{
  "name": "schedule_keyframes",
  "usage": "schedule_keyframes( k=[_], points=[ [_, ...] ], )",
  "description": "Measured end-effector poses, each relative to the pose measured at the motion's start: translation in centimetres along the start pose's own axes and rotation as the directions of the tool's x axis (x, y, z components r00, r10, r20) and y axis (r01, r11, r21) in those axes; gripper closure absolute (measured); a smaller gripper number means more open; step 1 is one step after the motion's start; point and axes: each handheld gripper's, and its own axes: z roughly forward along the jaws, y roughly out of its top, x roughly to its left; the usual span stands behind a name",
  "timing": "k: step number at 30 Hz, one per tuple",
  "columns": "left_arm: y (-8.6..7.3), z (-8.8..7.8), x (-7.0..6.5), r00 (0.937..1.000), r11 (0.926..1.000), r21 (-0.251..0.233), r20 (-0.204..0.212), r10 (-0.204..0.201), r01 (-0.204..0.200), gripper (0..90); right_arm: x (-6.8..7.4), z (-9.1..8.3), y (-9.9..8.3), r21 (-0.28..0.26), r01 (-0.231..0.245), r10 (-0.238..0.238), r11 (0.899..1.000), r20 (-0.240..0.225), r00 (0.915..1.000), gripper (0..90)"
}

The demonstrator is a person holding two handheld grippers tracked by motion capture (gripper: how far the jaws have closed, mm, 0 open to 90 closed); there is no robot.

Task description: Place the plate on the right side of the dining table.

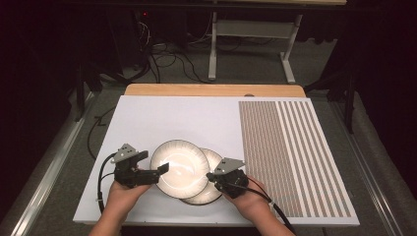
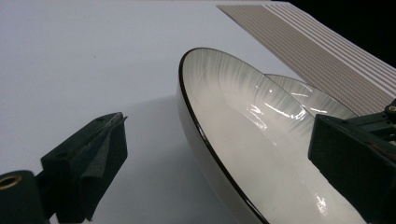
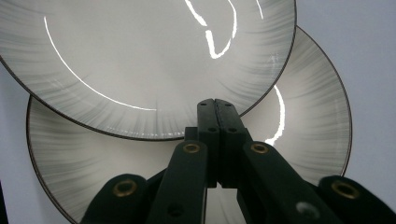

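Left tongs (image 1: 158,171) spread wide astride the near-left rim of the upper plate (image 1: 179,168), pads not pressing. Upper plate tilted, overlapping the lower plate (image 1: 211,191) lying on the white desk (image 1: 162,118). Right of the upper plate, right tongs (image 1: 212,175) pinched closed, empty, at its rim.

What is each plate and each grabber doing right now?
Upper plate: tilted, lying partly over the lower one, its rim between the left gripper's open jaws.
Lower plate: flat on the white board, partly covered.
Left gripper: open, one jaw over the upper plate's rim.
Right gripper: shut, empty, tips at the upper plate's edge.
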Motion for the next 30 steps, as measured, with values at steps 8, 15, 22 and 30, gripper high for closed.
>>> schedule_keyframes(
  k=[8, 15, 22, 30],
  points=[
    [-0.1, 0.6, -0.2, 0.9990, 0.9947, 0.102, 0.041, -0.017, 0.013, 11.2, 0.1, 0.0, 0.0, 0.001, 0.000, 0.000, 1.000, 0.002, 1.0000, 90.0],
    [-0.2, 1.0, -0.4, 0.9961, 0.9907, 0.130, 0.072, -0.049, 0.040, 16.9, 0.1, 0.0, 0.0, 0.001, 0.004, -0.004, 1.000, 0.004, 1.0000, 90.0],
    [-0.3, 1.2, -0.5, 0.9912, 0.9847, 0.159, 0.100, -0.087, 0.071, 22.8, 0.1, 0.0, 0.0, 0.001, 0.004, -0.004, 1.000, 0.006, 1.0000, 90.0],
    [-0.2, 1.4, -0.5, 0.9853, 0.9743, 0.205, 0.121, -0.120, 0.094, 34.0, 0.1, 0.0, 0.0, 0.002, 0.000, 0.000, 1.000, 0.007, 1.0000, 90.0]
  ],
)
